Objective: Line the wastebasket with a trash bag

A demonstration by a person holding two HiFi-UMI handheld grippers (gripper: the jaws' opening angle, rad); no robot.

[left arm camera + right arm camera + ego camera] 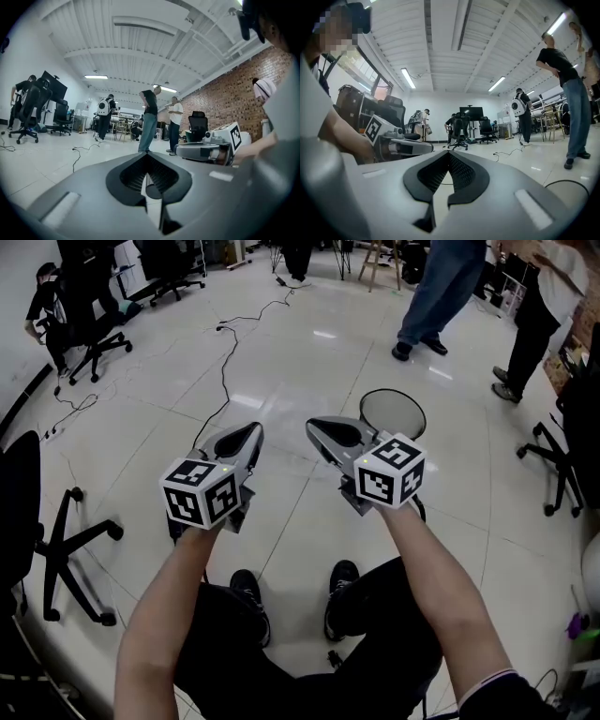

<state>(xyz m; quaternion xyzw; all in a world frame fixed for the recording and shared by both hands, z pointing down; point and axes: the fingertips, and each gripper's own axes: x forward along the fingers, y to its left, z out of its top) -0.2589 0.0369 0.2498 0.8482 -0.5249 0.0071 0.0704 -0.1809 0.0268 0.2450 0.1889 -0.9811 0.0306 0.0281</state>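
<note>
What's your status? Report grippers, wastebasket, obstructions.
Left gripper and right gripper shut, empty, held level. Wastebasket on floor just ahead of right gripper, unlined; no bag in sight. Cable on floor beyond left gripper, clear of wastebasket.

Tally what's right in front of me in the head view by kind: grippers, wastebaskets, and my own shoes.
Grippers: 2, the left gripper and the right gripper, both shut and empty.
Wastebaskets: 1, the wastebasket just beyond the right gripper.
Shoes: 2, the left shoe and the right shoe.
Total: 5.
</note>
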